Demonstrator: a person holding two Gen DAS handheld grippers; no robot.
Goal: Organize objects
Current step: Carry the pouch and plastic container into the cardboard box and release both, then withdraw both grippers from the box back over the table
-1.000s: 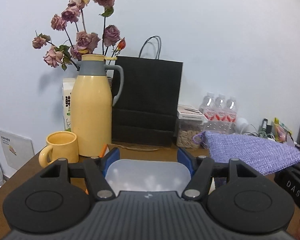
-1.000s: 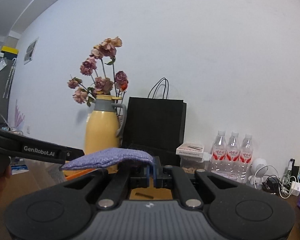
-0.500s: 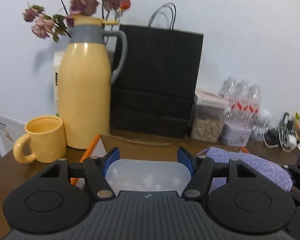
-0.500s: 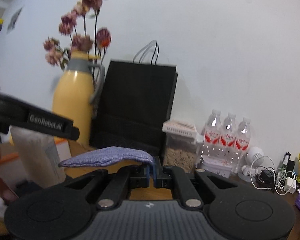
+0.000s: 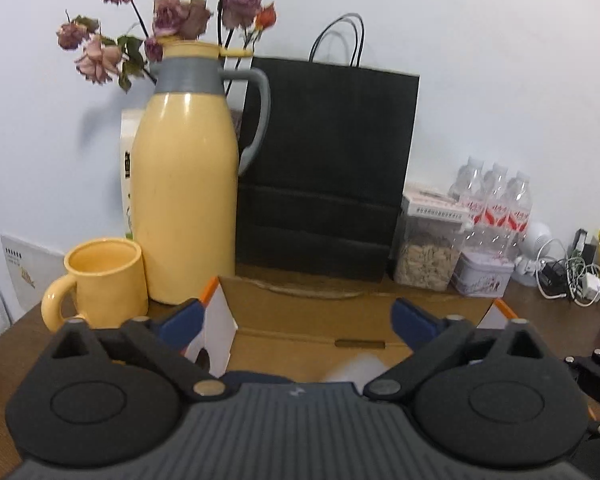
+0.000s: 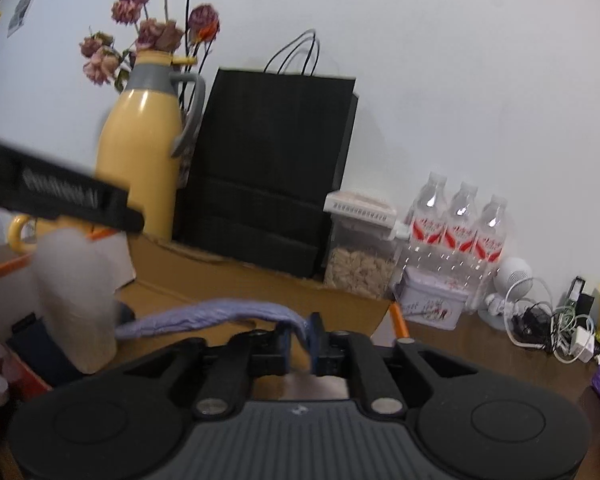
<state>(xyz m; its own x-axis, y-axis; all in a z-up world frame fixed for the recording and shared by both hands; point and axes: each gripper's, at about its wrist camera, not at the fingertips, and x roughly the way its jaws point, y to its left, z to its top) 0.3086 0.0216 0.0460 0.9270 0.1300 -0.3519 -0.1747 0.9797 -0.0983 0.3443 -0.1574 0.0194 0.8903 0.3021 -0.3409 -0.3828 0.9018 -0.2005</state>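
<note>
An open cardboard box (image 5: 312, 316) with orange edges lies just ahead of both grippers. My left gripper (image 5: 296, 316) hangs over it, its jaws opening wide and touching nothing. The translucent plastic container (image 6: 76, 300) is a blur below it in the box, and shows in the left wrist view only as a pale smear (image 5: 356, 366). My right gripper (image 6: 300, 336) is opening. One end of the purple woven cloth pouch (image 6: 212, 318) still hangs between its blue pads, which have parted from it. The rest of the pouch sags left over the box (image 6: 228, 276).
Along the wall stand a yellow jug (image 5: 184, 196) with dried roses, a yellow mug (image 5: 104, 280), a black paper bag (image 5: 324, 168), a jar of nuts (image 5: 428, 256), water bottles (image 5: 496, 204) and a small tin (image 5: 484, 276). Cables (image 6: 548, 328) lie at the far right.
Both grippers came forward and down over the box. The left jaws spread and let go of the container. The right jaws parted around the pouch, which now sags.
</note>
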